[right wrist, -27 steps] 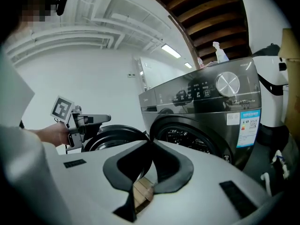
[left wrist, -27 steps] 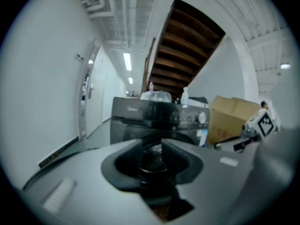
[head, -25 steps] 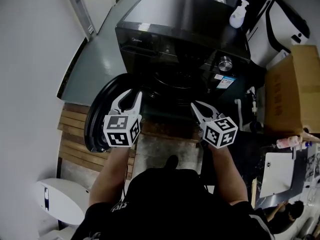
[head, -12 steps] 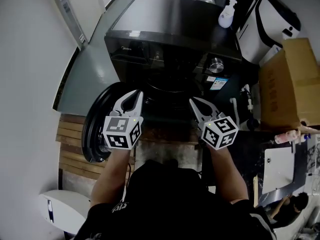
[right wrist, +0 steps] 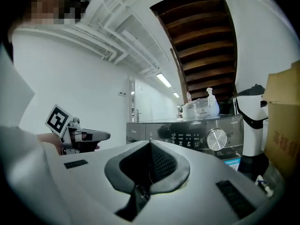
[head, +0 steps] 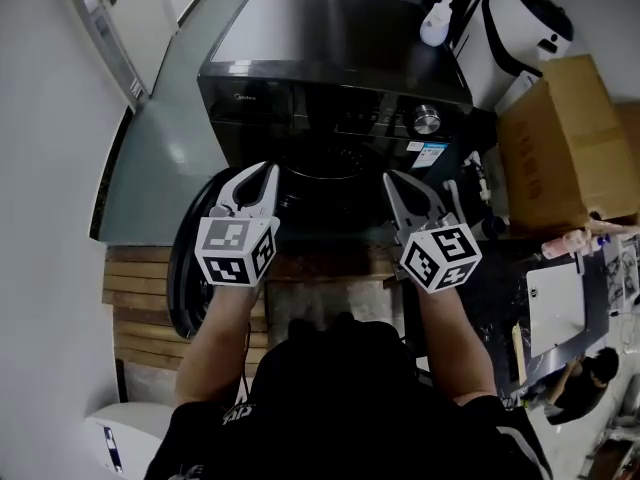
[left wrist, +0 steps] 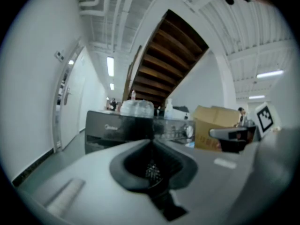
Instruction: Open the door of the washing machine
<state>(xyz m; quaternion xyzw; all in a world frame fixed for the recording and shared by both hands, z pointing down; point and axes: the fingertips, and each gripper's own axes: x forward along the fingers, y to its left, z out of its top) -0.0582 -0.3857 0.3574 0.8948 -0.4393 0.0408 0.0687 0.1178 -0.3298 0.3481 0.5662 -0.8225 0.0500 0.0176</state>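
The black washing machine stands ahead of me with its round door swung open to the left, and the dark drum opening is exposed. My left gripper hangs in front of the opening beside the door's edge. Its jaws have just been closing and now meet with nothing between them. My right gripper is shut and empty below the control dial. It points level at the machine's front panel. Neither gripper touches the machine.
A white pump bottle stands on the machine's top at the back right. A cardboard box and a white appliance crowd the right side. A wooden pallet lies under the door, and a white wall runs along the left.
Both grippers have risen in front of the drum opening. The left gripper's jaws came together from slightly apart. The open door has stayed where it was.
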